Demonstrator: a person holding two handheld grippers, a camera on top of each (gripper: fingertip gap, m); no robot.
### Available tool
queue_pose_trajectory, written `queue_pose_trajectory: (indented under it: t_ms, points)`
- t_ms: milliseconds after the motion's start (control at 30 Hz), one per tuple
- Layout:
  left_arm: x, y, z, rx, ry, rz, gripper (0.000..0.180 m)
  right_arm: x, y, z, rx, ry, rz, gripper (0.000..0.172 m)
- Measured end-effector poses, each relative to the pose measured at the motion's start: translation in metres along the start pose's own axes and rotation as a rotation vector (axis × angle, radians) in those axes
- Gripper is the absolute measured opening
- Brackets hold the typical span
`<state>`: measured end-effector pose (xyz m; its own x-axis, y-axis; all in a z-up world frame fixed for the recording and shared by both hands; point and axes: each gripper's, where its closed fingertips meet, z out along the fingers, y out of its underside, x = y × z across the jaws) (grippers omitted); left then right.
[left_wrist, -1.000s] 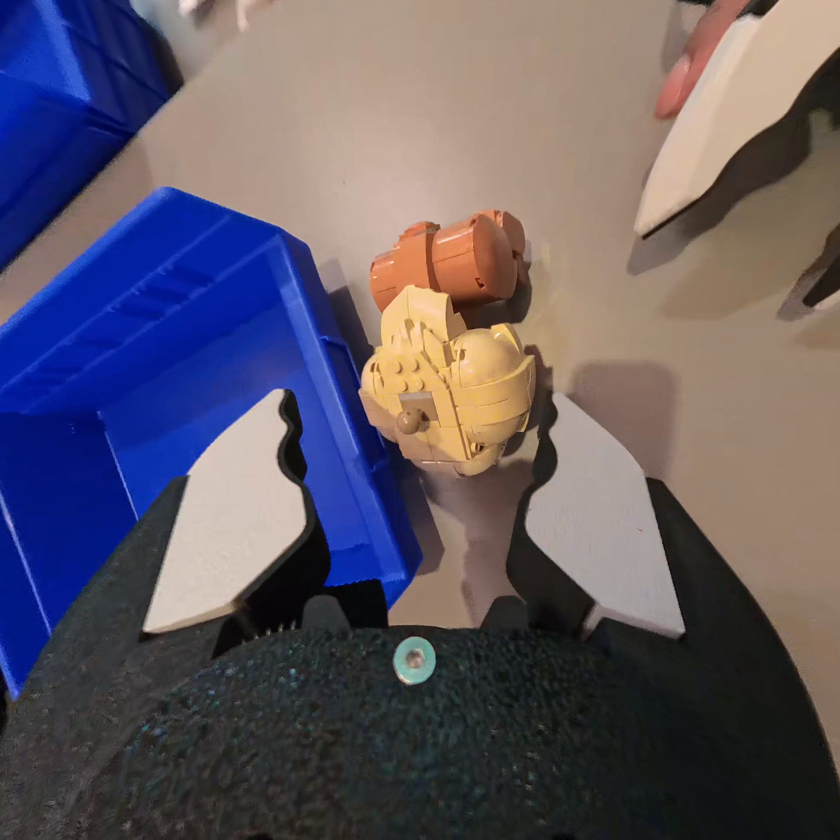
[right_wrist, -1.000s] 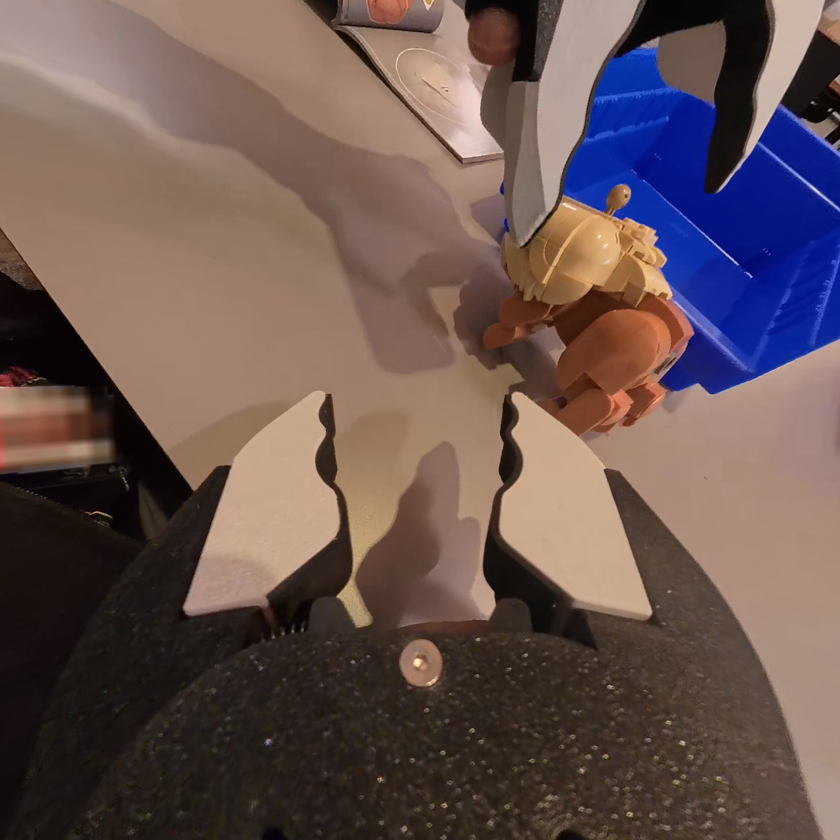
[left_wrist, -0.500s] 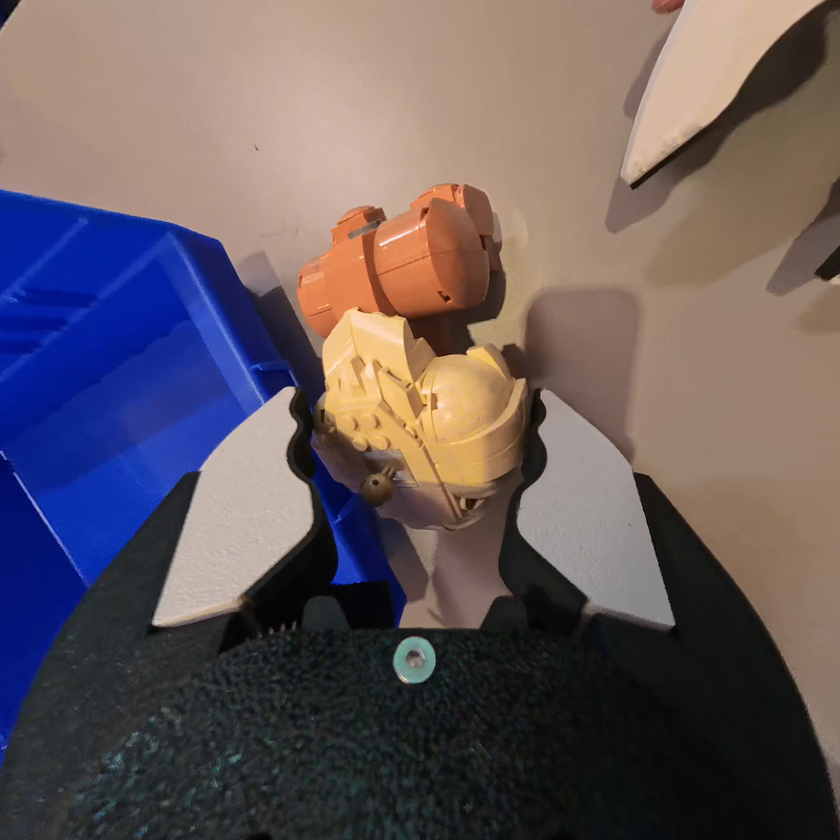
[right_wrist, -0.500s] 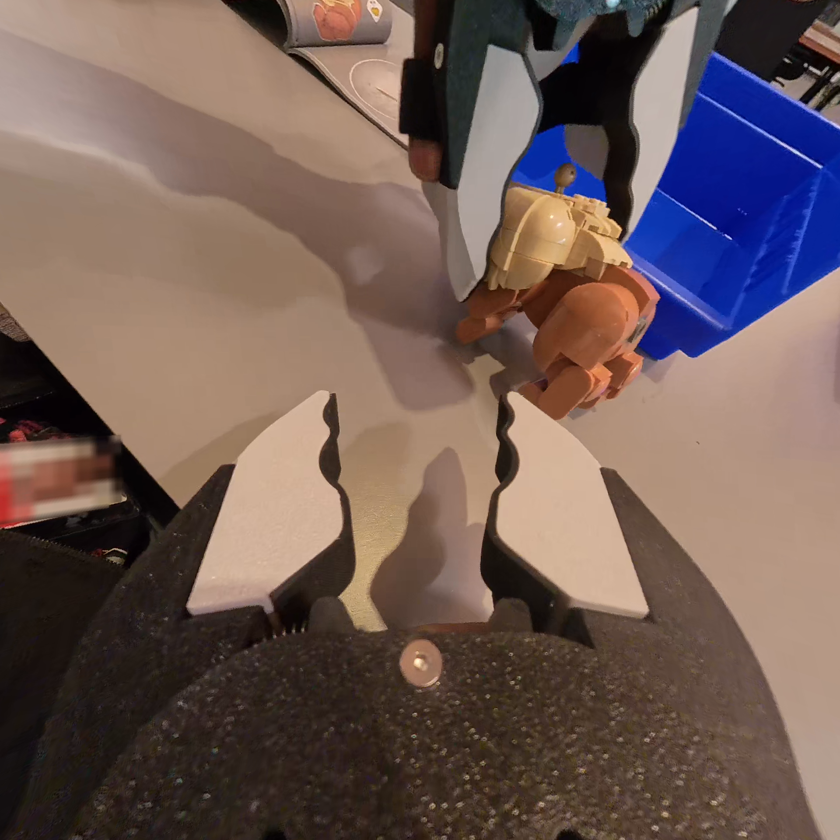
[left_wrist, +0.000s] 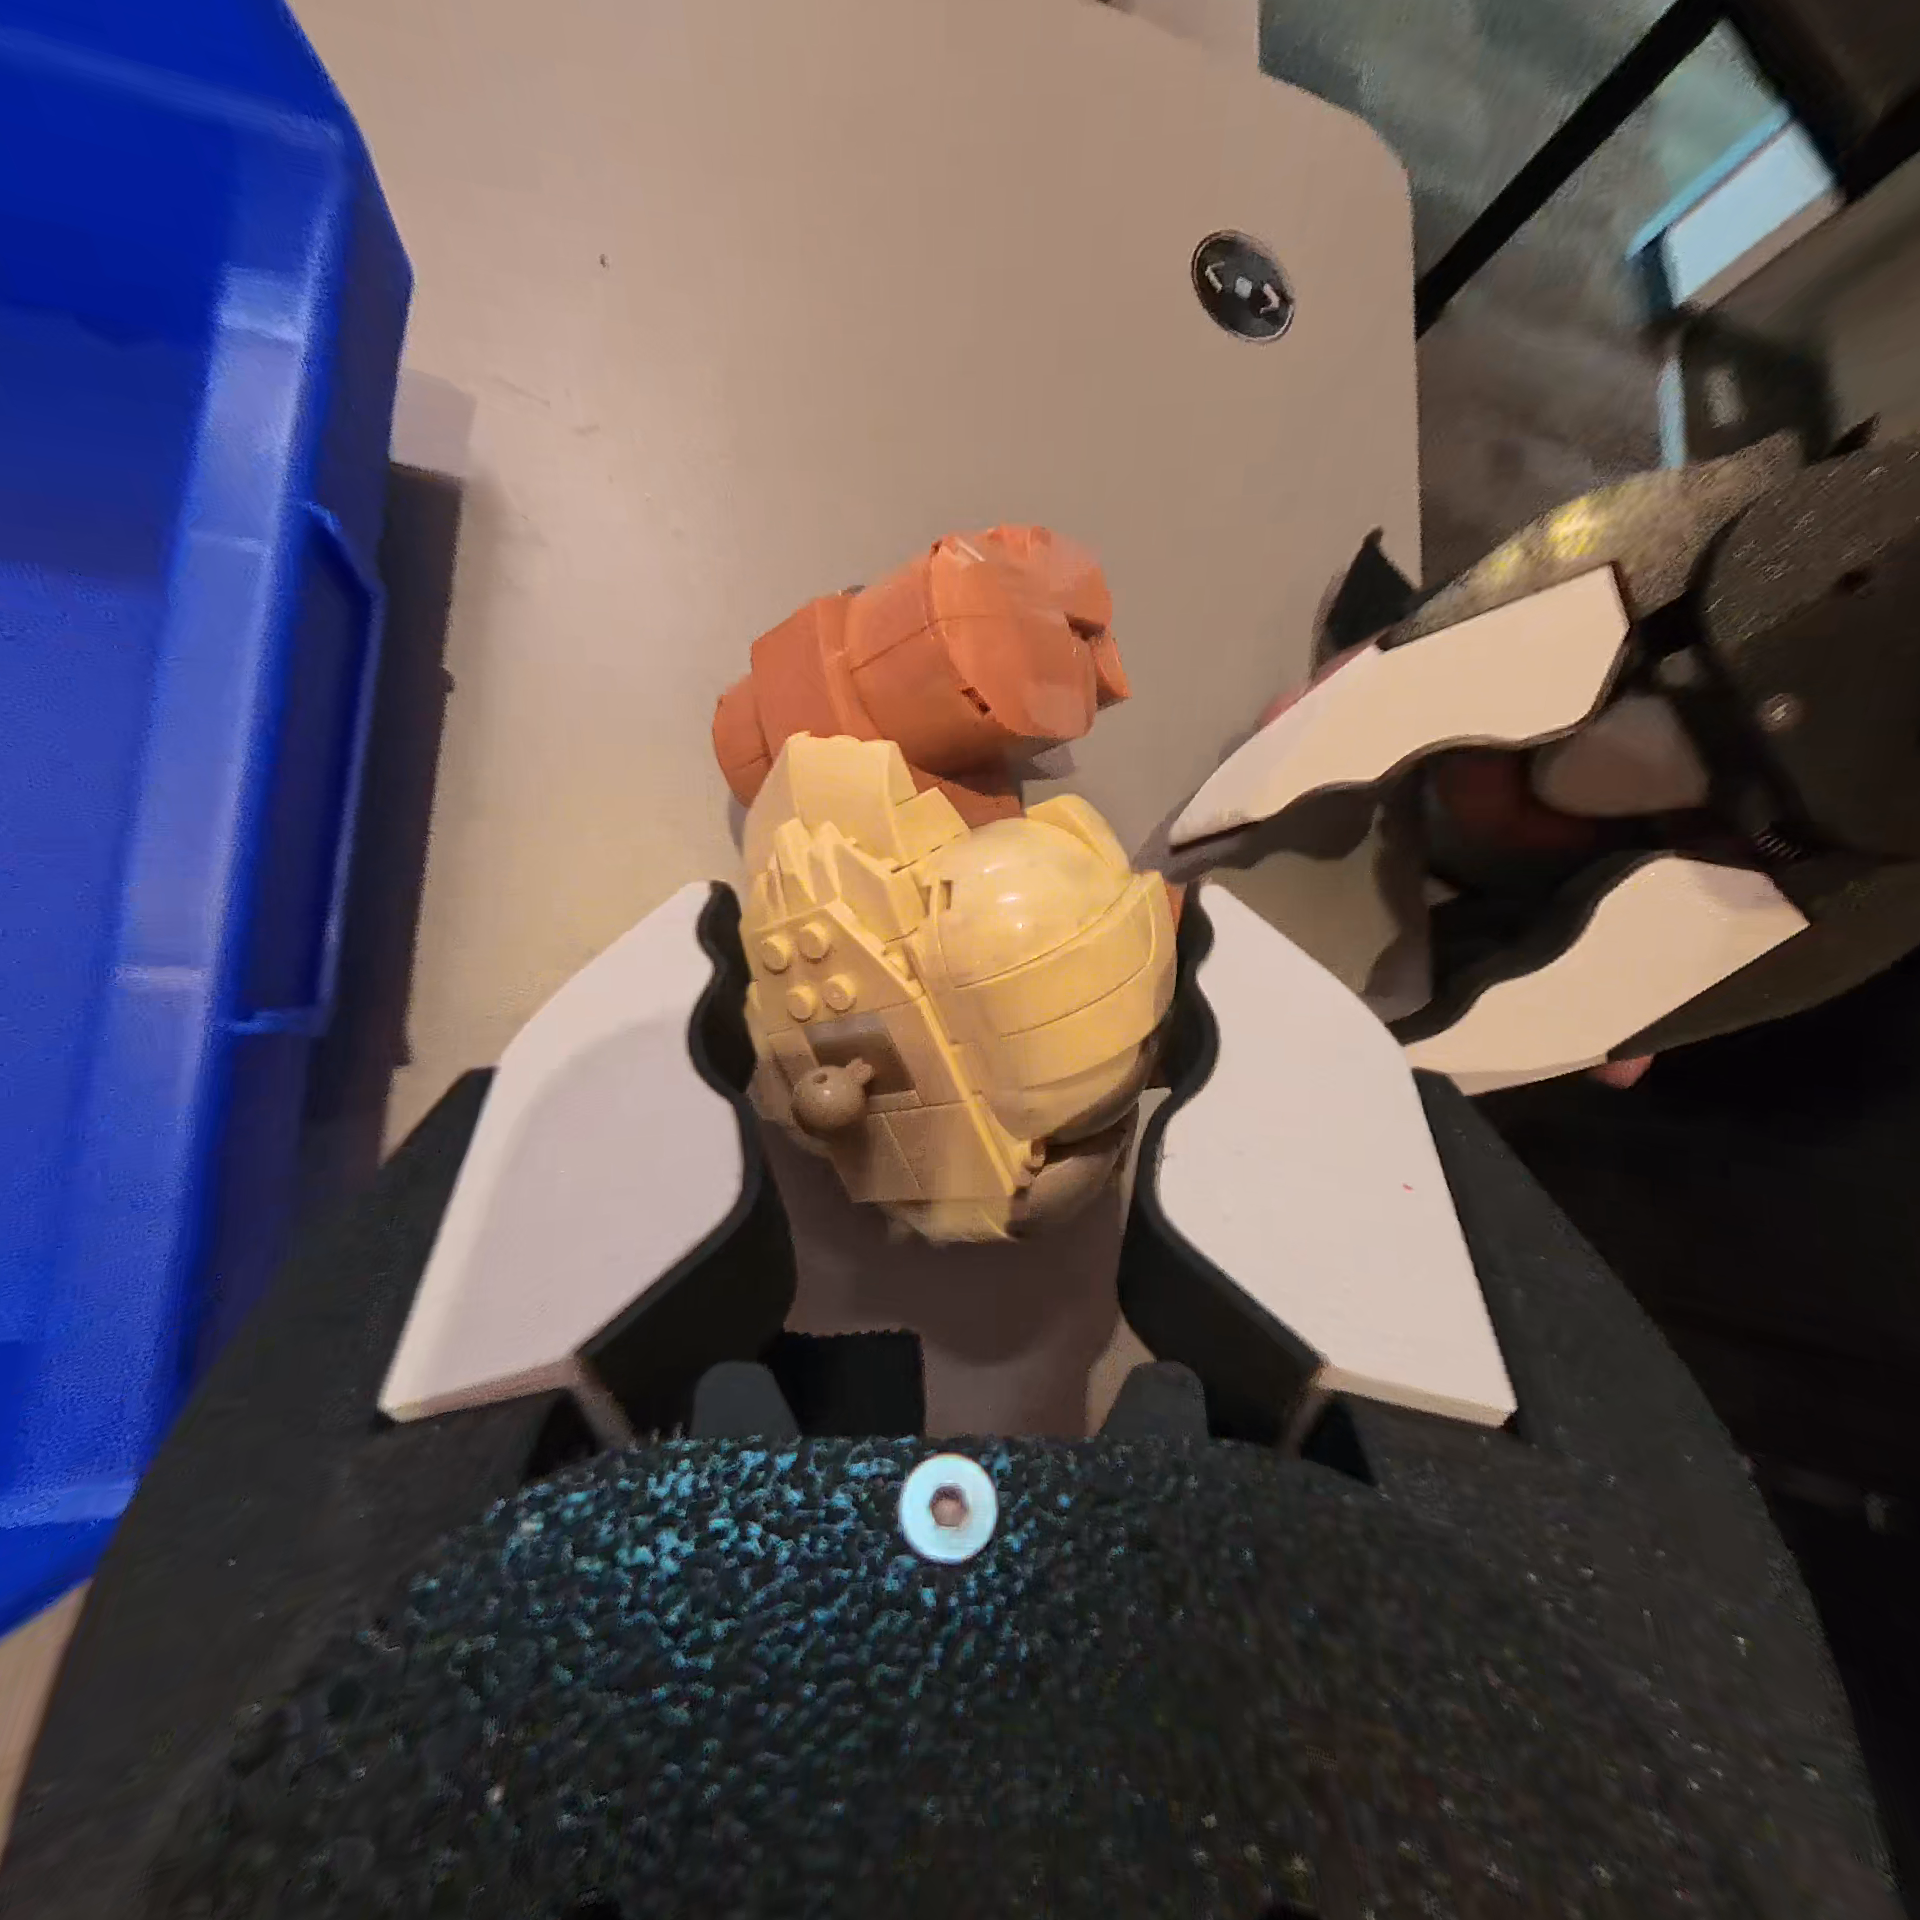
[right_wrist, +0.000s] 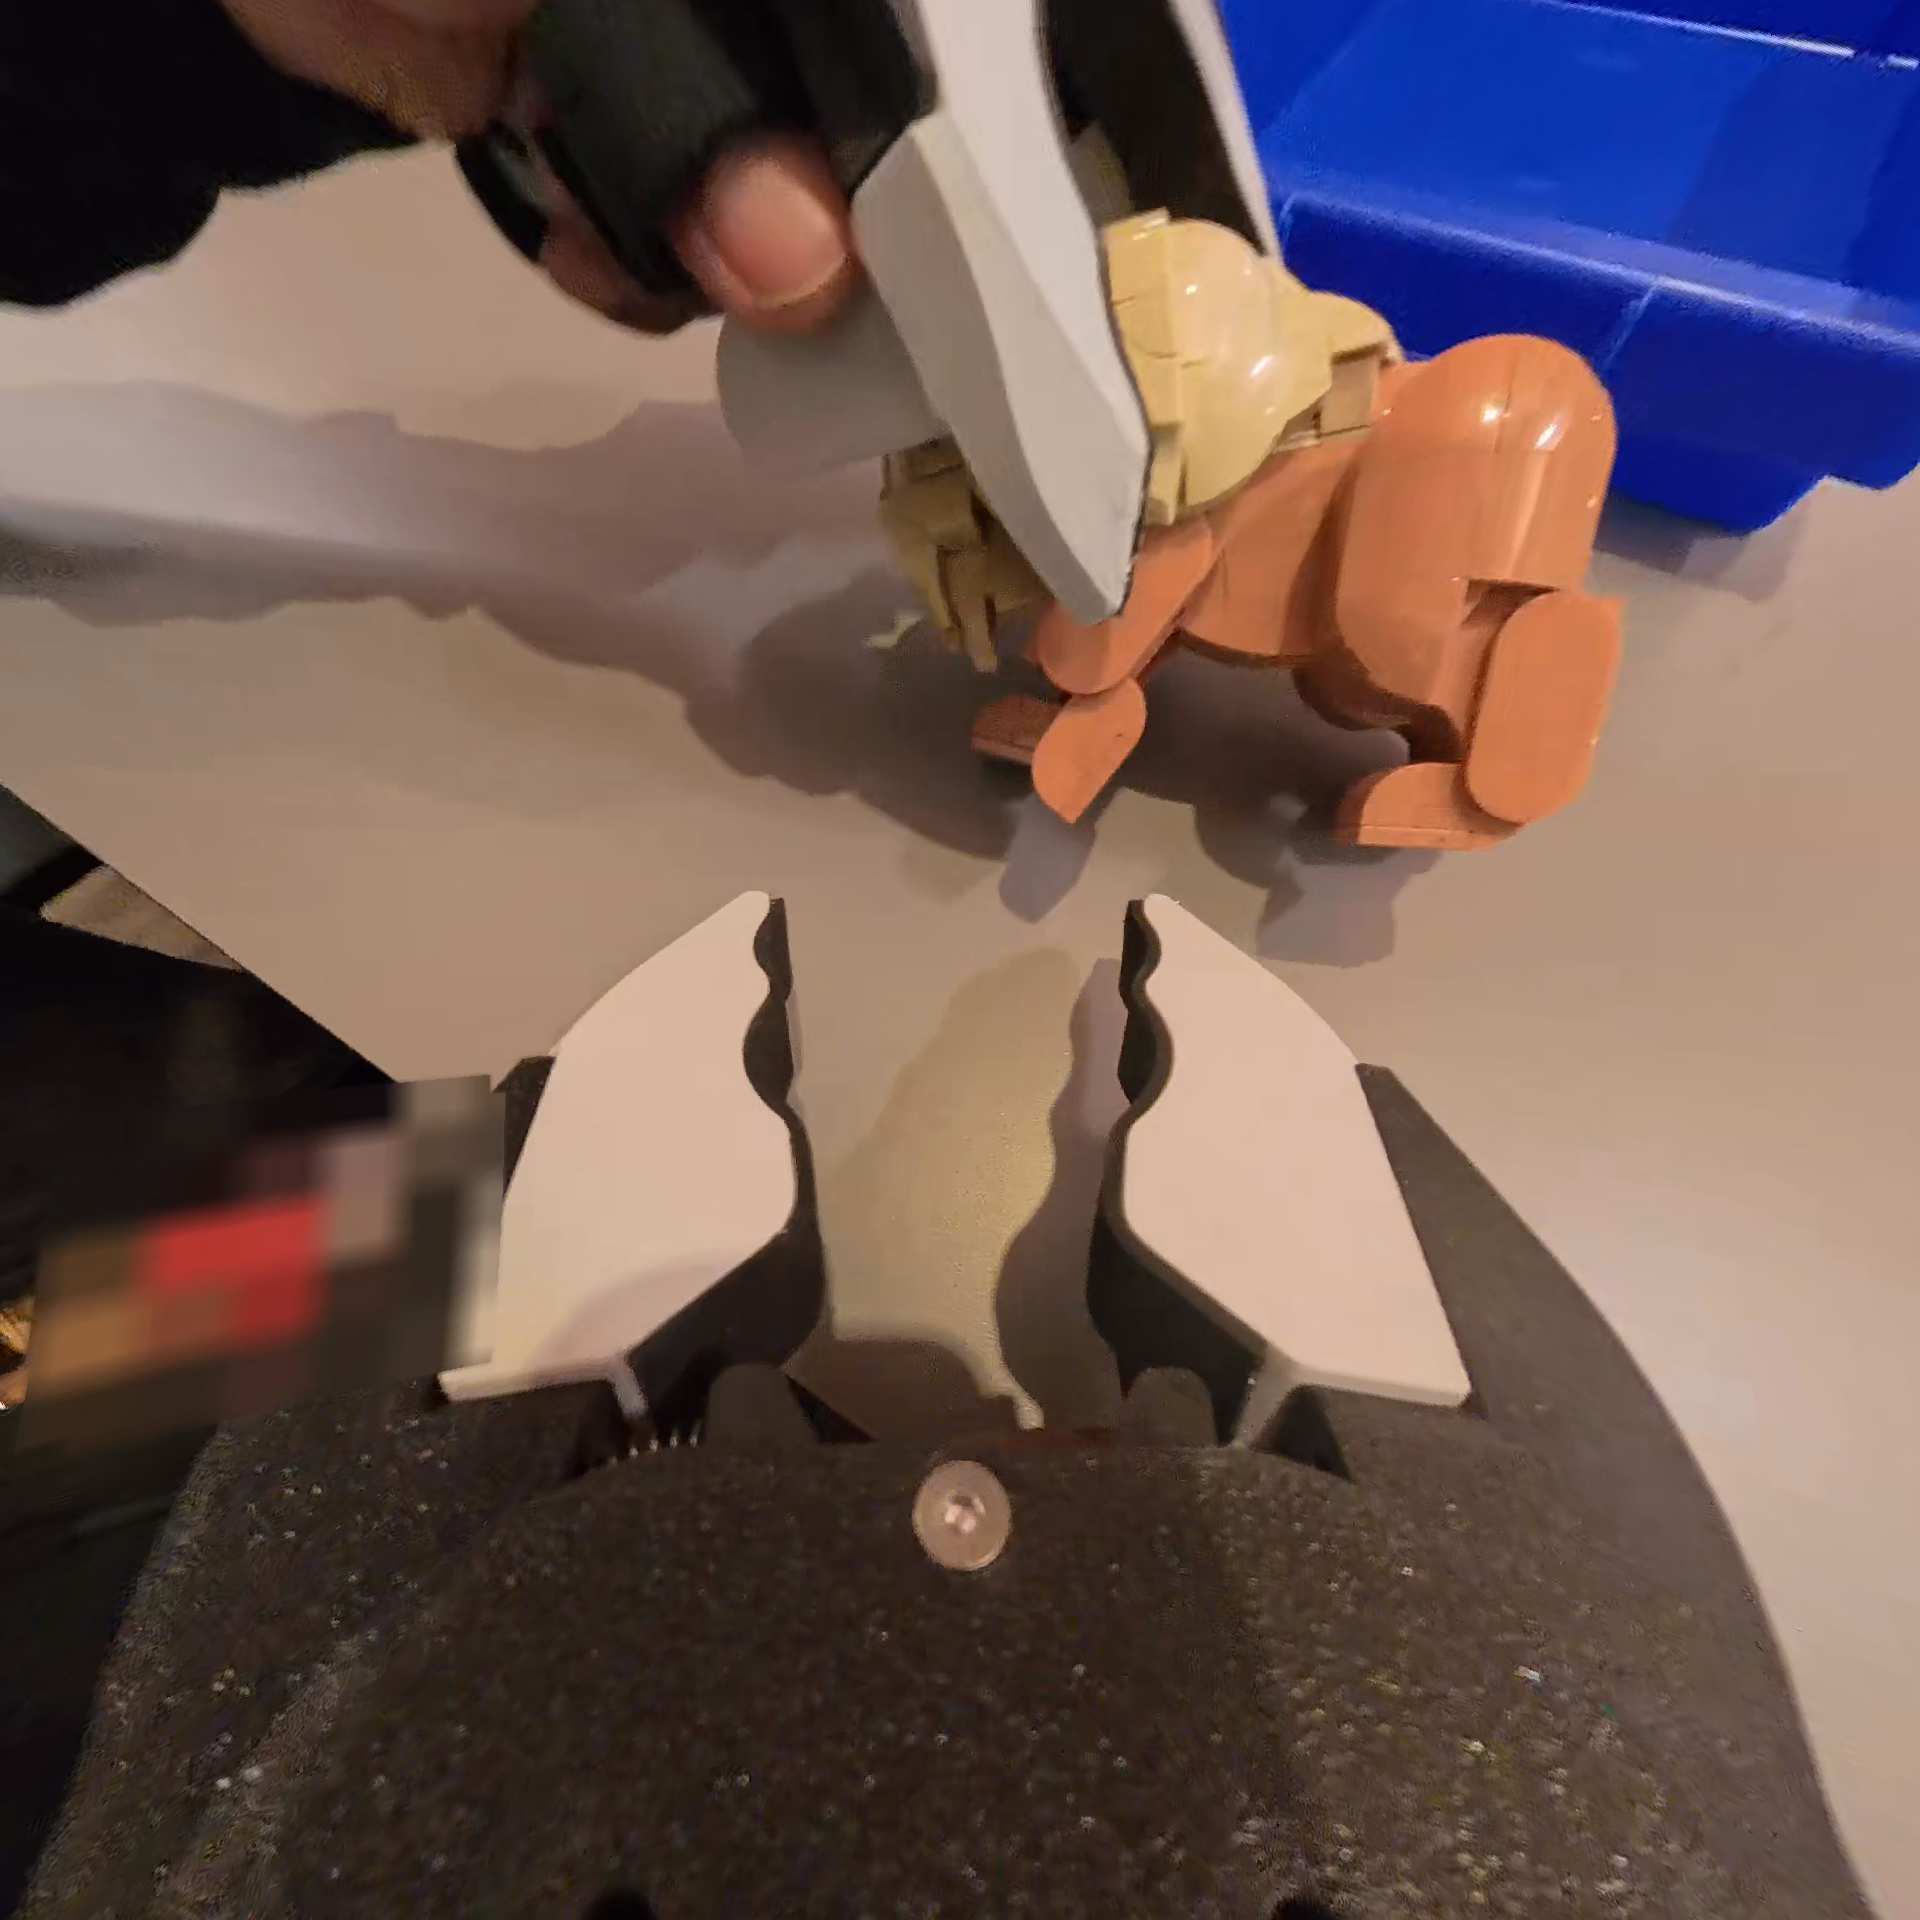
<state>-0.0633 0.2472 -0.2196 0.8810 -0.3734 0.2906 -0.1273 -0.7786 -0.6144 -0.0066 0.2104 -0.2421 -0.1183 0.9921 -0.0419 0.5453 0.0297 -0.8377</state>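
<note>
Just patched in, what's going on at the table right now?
The left claw is closed on the cream-coloured head of a brick-built animal figure, both pads against its sides. The figure's orange body stands on the grey table beside a blue bin. The right claw is open and empty, hovering just short of the figure's orange legs.

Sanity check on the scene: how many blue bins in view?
1. The blue bin sits on the table left of the brick figure that the left gripper grips. Others may be out of frame.
</note>
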Motion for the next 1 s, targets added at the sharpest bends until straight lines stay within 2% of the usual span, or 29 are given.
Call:
queue_pose_trajectory:
  t_ms: [133,367,867,1000]
  points:
    - [0.006,0.003,0.0,0.053,0.031,-0.037,0.079,-0.007,-0.006,0.0,0.044,-0.033,0.097,0.061]
    - [0.006,0.003,-0.001,0.101,0.021,-0.078,0.079,-0.023,-0.012,0.005,0.088,-0.062,0.122,0.063]
    - [0.008,0.001,0.0,0.15,-0.034,-0.062,0.079,-0.007,-0.014,-0.002,0.12,0.107,0.139,0.062]
    - [0.008,-0.001,0.001,0.162,-0.049,-0.057,0.078,-0.011,-0.013,0.007,0.111,0.07,0.168,0.067]
